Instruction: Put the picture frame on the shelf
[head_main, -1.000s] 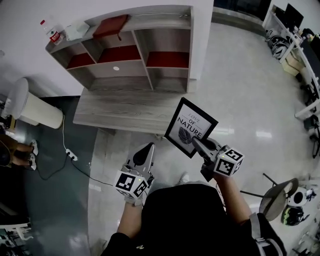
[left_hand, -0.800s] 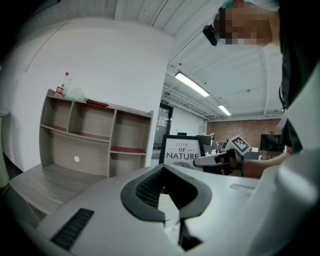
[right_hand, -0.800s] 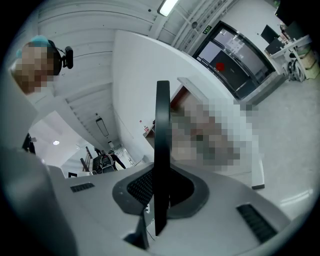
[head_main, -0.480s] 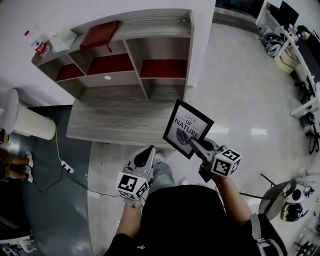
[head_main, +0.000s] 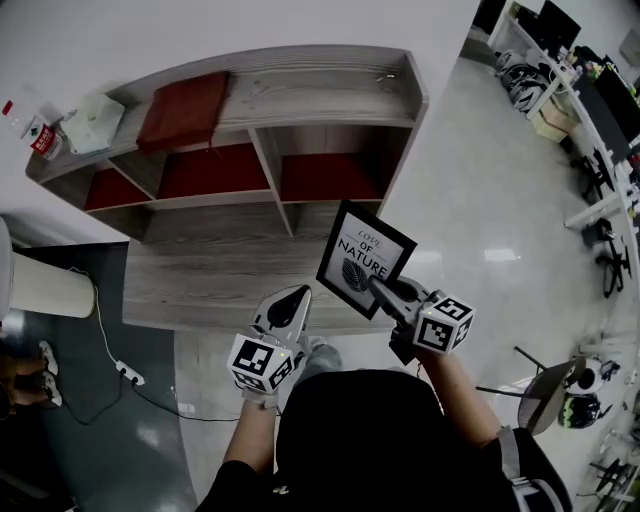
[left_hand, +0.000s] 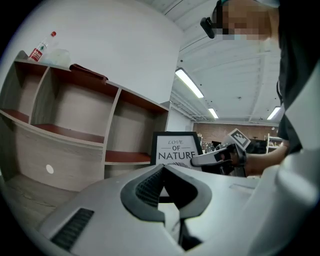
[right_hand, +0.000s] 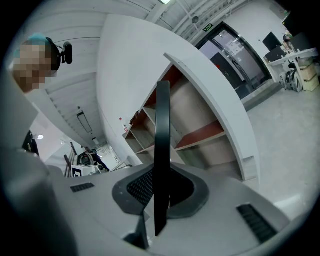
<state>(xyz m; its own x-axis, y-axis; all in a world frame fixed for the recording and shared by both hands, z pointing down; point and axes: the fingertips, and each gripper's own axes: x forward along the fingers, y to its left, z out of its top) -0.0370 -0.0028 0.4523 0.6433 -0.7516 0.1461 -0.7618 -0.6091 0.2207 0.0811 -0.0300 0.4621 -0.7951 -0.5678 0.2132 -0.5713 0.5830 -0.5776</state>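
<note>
The black picture frame (head_main: 362, 258) with a white "LOVE OF NATURE" print hangs tilted over the low front ledge of the wooden shelf (head_main: 300, 95). My right gripper (head_main: 380, 287) is shut on its lower right edge. In the right gripper view the frame (right_hand: 161, 145) stands edge-on between the pads, with the shelf (right_hand: 200, 125) behind it. My left gripper (head_main: 295, 298) hovers to the left of the frame, shut and holding nothing. The left gripper view shows the frame (left_hand: 175, 149) held ahead of the shelf's compartments (left_hand: 75, 135).
On the shelf top lie a red cloth (head_main: 183, 108), a white box (head_main: 90, 120) and a bottle (head_main: 30, 135). A white cylinder (head_main: 40, 285) and a cable with a power strip (head_main: 125, 370) sit at the left. A chair (head_main: 550, 390) and desks (head_main: 590, 90) stand at the right.
The shelf has come closer and lower in the head view. The frame, still in the right gripper, now hangs over the shelf's front ledge. The left gripper keeps its place beside it.
</note>
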